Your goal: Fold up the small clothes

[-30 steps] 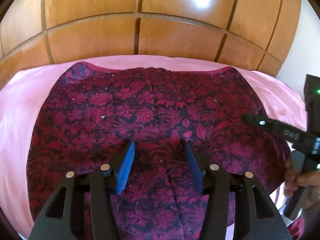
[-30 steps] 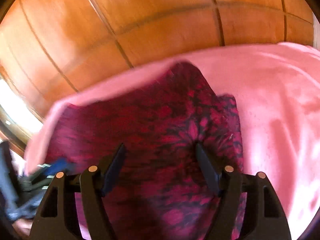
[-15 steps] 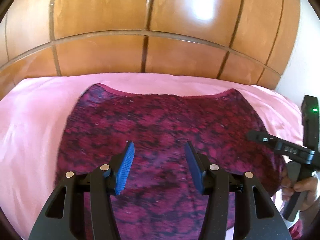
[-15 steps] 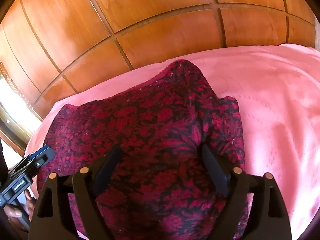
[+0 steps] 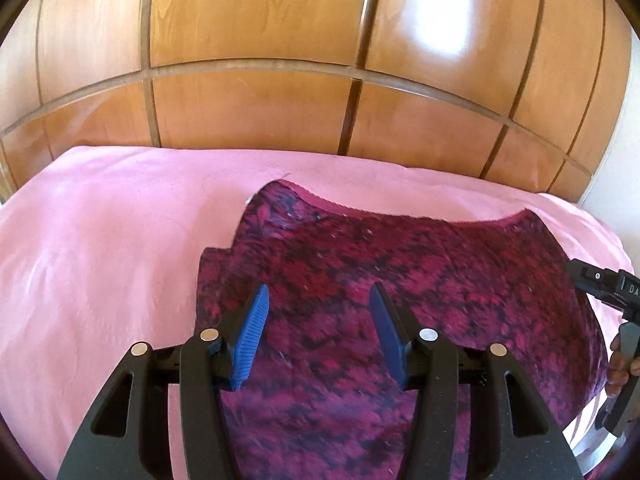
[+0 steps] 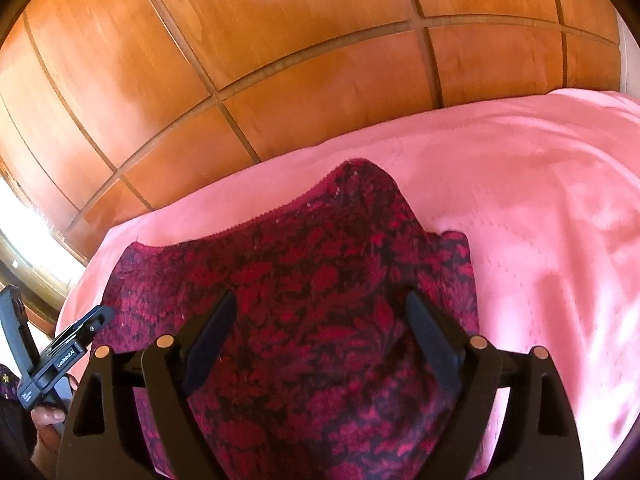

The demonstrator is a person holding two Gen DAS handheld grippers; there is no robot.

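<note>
A dark red floral garment [image 5: 420, 272] lies spread on a pink bedspread [image 5: 100, 240], its scalloped pink hem toward the wooden panels. My left gripper [image 5: 318, 288] hovers over the garment's left part, near its notched left edge, with its blue pads apart and nothing between them. In the right wrist view the same garment [image 6: 320, 248] fills the middle. My right gripper [image 6: 320, 294] stands wide open above its right part, with no cloth pinched. Each view catches the other tool's black frame at its edge [image 5: 612, 286] [image 6: 68, 352], held by a hand [image 5: 620, 364].
Glossy wooden panels [image 5: 260, 92] rise right behind the bed's far edge. Bare pink bedspread [image 6: 540, 200] stretches to the right of the garment and, in the left wrist view, to its left. A bright window strip [image 6: 16, 232] shows at the far left.
My left gripper slid leftward across the garment, whose left edge now sits under it. The right gripper's jaws spread wider and it lifted a little.
</note>
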